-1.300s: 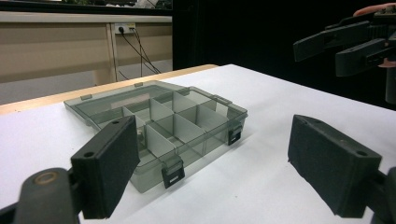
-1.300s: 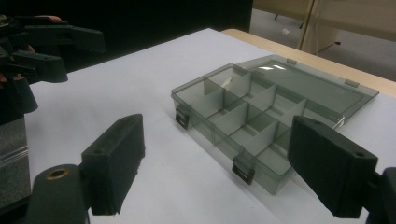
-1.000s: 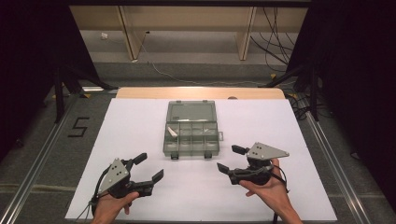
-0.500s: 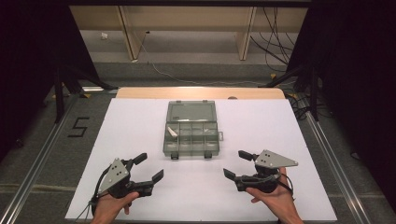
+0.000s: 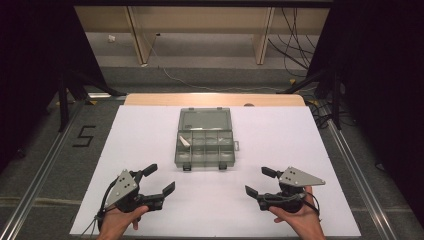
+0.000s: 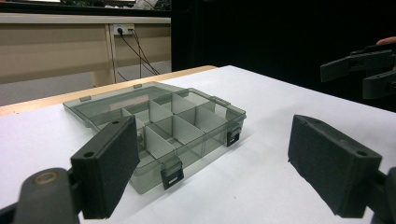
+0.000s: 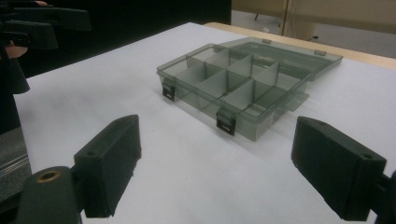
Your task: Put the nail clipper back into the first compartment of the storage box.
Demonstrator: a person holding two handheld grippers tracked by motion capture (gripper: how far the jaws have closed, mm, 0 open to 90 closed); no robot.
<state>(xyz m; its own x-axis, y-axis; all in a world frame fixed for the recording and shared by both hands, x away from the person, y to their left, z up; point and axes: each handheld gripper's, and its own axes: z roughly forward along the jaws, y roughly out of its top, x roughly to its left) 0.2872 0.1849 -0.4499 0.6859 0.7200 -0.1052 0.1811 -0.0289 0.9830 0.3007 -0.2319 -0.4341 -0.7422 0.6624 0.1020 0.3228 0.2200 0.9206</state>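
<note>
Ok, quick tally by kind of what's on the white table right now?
Clear compartment box, lid open: 1
White piece in the box: 1
Grippers, left and right, both open: 2
Total: 4

One sign can be read: a black number "5" point(image 5: 85, 136), made of dark tape, stands on the grey floor point(image 5: 45, 150) at the left of the white table point(image 5: 300, 145). No other text is readable.
</note>
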